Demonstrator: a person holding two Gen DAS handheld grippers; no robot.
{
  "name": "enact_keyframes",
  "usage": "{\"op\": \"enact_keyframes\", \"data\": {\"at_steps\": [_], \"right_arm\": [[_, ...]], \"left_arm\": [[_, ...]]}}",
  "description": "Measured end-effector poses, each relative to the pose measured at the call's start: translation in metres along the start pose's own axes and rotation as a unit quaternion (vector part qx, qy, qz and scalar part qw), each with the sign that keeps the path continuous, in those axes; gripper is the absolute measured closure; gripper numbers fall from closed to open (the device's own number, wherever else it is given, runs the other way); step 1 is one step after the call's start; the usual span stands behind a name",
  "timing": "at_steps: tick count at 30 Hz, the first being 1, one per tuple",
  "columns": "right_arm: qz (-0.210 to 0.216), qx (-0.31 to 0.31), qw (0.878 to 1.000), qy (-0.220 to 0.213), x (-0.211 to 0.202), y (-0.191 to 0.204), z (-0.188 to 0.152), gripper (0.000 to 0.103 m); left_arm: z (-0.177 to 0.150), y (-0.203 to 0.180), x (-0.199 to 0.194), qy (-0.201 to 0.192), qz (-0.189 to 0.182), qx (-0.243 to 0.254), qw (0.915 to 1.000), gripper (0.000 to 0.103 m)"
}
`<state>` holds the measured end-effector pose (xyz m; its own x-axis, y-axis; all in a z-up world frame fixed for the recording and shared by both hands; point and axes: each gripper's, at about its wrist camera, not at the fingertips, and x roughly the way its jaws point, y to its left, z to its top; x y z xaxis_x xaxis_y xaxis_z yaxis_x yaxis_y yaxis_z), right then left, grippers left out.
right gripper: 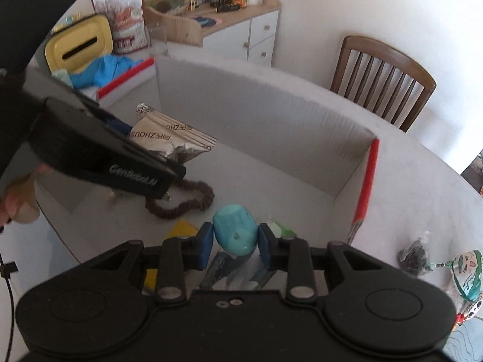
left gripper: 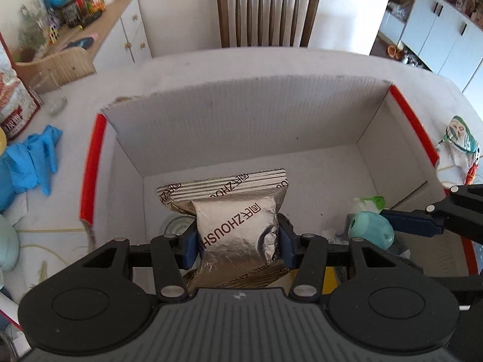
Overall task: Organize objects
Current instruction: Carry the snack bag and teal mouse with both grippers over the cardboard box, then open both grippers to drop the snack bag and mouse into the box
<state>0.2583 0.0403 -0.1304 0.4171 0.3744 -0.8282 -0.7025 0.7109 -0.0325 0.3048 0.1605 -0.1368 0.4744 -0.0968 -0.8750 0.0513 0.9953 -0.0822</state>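
Note:
A white cardboard box (left gripper: 241, 120) with red edges fills the middle of both views. My left gripper (left gripper: 238, 241) is shut on a silver foil packet (left gripper: 235, 229) printed with brown lettering, held over the box's floor. My right gripper (right gripper: 235, 239) is shut on a teal egg-shaped object (right gripper: 235, 232), also over the box. From the left wrist view the teal object (left gripper: 371, 230) and the right gripper's blue finger (left gripper: 410, 224) show at the right. In the right wrist view the left gripper's black body crosses the left side, with the foil packet (right gripper: 169, 137) beyond it.
Inside the box (right gripper: 271, 120) lie a brown scrunchie (right gripper: 181, 202), a yellow card (right gripper: 182, 229) and green-white bits (left gripper: 368, 203). Blue gloves (left gripper: 33, 160), a yellow container (right gripper: 78, 46) and a printed bag (right gripper: 120, 15) sit left of the box. A chair (left gripper: 267, 12) stands behind the table; painted figures (right gripper: 465, 274) lie to the right.

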Motion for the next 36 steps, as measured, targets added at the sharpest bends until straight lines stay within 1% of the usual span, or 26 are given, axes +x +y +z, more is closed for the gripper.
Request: {"op": "enact_keyframes", "data": {"at_steps": [6,15,17,20,23,25,27,29,32,36], "right_arm": [[-0.003,-0.007,1.000,0.022,0.009,0.004,-0.005,0.073],[-0.005,-0.011,0.999,0.030,0.011,0.004,-0.004,0.073],[-0.005,-0.014,0.999,0.033,0.012,0.005,-0.004,0.072],[-0.004,-0.021,0.999,0.037,0.012,0.006,-0.003,0.072],[-0.002,-0.020,0.999,0.036,0.011,0.005,-0.002,0.069],[-0.003,-0.021,0.999,0.035,0.009,0.006,-0.003,0.067],[-0.003,-0.020,0.999,0.033,0.008,0.006,-0.004,0.067],[-0.001,-0.018,0.999,0.030,0.005,0.006,-0.004,0.067],[0.000,-0.013,1.000,0.024,-0.002,0.004,-0.004,0.065],[0.002,0.000,1.000,0.011,-0.016,0.001,-0.004,0.057]], "left_arm": [[-0.001,-0.003,0.011,0.023,-0.008,0.005,0.9997,0.052],[0.001,-0.003,0.022,0.055,-0.009,0.005,0.9984,0.051],[0.002,-0.003,0.026,0.064,-0.015,0.010,0.9978,0.051],[0.002,-0.007,0.026,0.070,-0.010,0.022,0.9973,0.051],[0.001,-0.009,0.027,0.074,-0.005,0.025,0.9969,0.048],[0.001,-0.008,0.026,0.074,-0.003,0.022,0.9971,0.044],[0.002,-0.007,0.023,0.067,-0.004,0.017,0.9976,0.036],[0.002,-0.005,0.020,0.060,-0.007,0.010,0.9981,0.033],[0.002,-0.003,0.014,0.048,-0.007,0.002,0.9988,0.032],[0.001,-0.002,0.002,0.031,-0.006,-0.007,0.9995,0.032]]}}
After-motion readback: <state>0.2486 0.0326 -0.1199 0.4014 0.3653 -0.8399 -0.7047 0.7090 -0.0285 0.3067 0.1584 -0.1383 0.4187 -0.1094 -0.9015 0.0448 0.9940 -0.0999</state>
